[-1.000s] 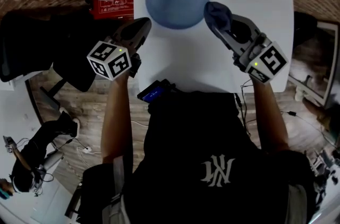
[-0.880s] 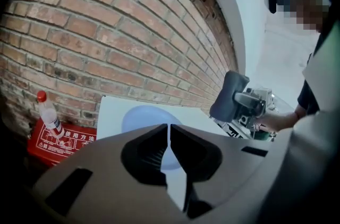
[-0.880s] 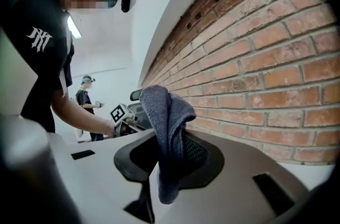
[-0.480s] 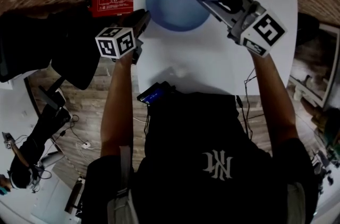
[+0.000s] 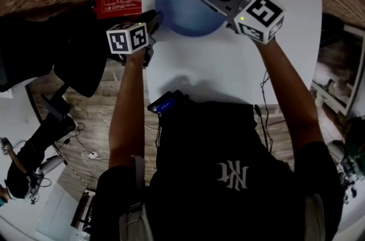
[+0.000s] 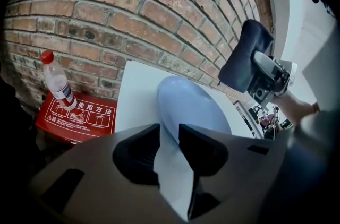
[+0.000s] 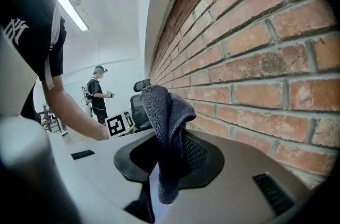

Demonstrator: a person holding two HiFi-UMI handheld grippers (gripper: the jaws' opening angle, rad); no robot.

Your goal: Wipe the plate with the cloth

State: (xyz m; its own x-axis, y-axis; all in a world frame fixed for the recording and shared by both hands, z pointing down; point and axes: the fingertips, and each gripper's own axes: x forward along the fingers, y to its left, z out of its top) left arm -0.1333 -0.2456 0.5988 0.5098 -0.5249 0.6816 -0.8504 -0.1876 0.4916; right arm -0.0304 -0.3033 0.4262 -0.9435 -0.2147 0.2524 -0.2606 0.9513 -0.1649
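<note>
Smooth matt plate (image 5: 177, 12), nubby woven cloth (image 7: 164, 127), rough brick wall (image 7: 255, 48)

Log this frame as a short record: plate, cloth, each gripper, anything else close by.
plate: blue, on the white table, near its far edge
cloth: dark, over the plate's far side, apart from it in the left gripper view
right gripper: shut on the cloth
left gripper: jaws apart, plate's near rim at their mouth
beside table: water bottle on a red box by the brick wall
</note>
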